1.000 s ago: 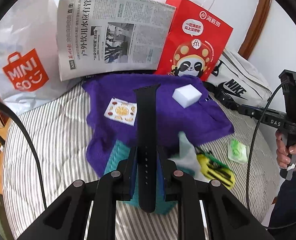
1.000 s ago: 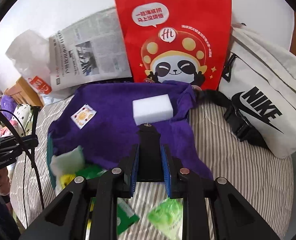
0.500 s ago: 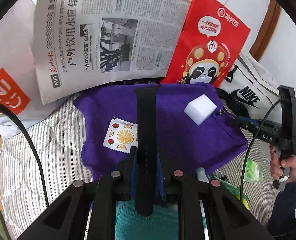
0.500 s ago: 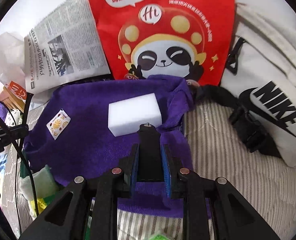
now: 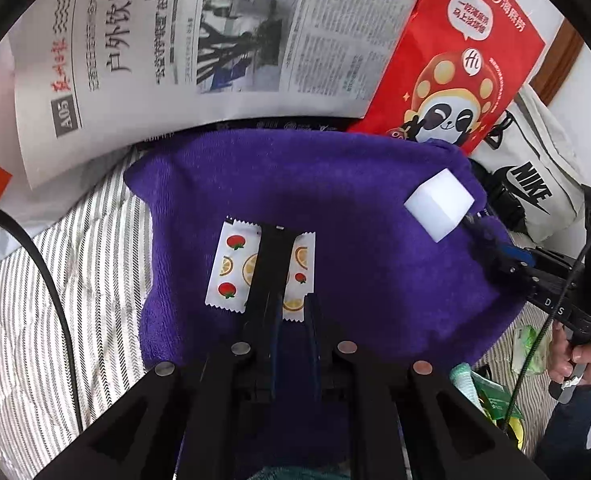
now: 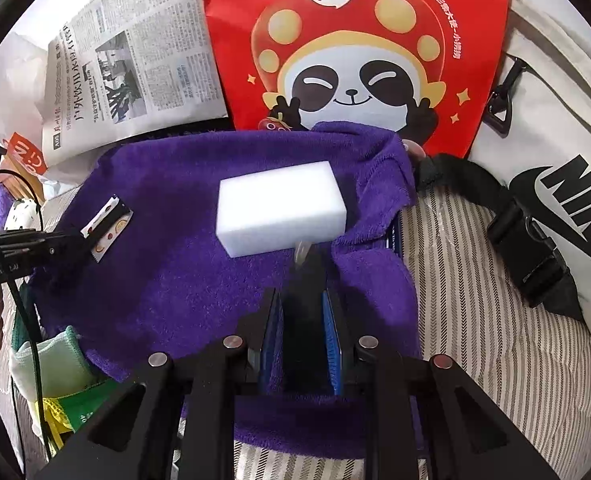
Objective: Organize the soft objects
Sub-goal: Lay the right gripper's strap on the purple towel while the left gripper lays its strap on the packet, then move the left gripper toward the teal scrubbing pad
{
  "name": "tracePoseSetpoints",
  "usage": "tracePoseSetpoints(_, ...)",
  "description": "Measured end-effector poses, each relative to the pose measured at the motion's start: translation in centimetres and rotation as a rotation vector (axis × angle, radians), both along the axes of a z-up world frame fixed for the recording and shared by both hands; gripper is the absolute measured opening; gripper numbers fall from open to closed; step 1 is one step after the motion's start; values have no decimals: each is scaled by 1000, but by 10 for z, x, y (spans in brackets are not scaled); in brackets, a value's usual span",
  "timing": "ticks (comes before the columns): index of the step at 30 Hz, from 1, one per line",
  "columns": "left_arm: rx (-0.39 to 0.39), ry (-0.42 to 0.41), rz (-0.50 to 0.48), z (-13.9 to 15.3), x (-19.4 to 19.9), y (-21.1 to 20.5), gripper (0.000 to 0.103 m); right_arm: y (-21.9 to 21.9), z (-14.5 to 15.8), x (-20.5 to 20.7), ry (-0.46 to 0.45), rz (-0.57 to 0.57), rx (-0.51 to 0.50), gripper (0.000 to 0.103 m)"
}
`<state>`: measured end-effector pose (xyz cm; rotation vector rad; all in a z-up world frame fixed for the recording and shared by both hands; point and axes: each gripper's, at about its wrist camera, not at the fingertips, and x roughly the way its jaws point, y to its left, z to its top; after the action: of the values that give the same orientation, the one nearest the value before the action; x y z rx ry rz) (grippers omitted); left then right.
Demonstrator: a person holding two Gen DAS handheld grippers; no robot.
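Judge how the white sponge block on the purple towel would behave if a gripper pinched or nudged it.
The white sponge block looks like foam, so probably light and squashy under the pads. Its flat, boxy faces suggest it won't roll. On the plush purple towel a nudge would likely drag or tip it rather than slide it.

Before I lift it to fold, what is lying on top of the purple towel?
On the purple towel lie a white sponge block and a fruit-print sachet; the left gripper covers the sachet's middle. Anything beneath the towel is hidden.
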<state>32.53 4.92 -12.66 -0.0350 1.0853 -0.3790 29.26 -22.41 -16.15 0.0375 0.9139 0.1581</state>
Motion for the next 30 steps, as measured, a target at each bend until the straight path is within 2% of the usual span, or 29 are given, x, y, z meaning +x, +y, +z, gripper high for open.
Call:
tracePoseSetpoints(6, 100, 0, -6, -9, -3, -4, 11, -2, -13, 6, 37, -8, 1, 22)
tracePoseSetpoints(9, 116, -1, -14, -11, -2, -4, 12, -1, -10, 5, 28, -7, -10, 24)
tracePoseSetpoints(14, 170, -13, 13, -12, 0, -7, 13, -3, 3, -3, -1, -4, -21, 44)
tracePoseSetpoints(16, 185, -21, 26, -10, -3, -6, 13, -3, 10, -7, -16, -1, -20, 47)
tracePoseSetpoints(18, 167, -35, 27, -3, -9, -4, 14, -1, 18, -11, -24, 4, -23, 49)
tracePoseSetpoints(21, 132, -53, 26, 13, -22, 0, 25, -1, 28, -20, -34, 8, -27, 53)
tracePoseSetpoints(23, 124, -77, 30, 23, -31, 2, 36, 0, 33, -28, -37, 13, -36, 57)
tracePoseSetpoints(25, 111, -101, 31, 35, -42, 5, 54, 1, 36, -39, -46, 17, -46, 57)
tracePoseSetpoints(27, 88, -136, 29, 46, -59, 10, 57, 1, 38, -50, -47, 18, -50, 58)
tracePoseSetpoints(30, 50, -141, 37, 52, -83, 20, 62, 2, 37, -68, -40, 21, -35, 62)
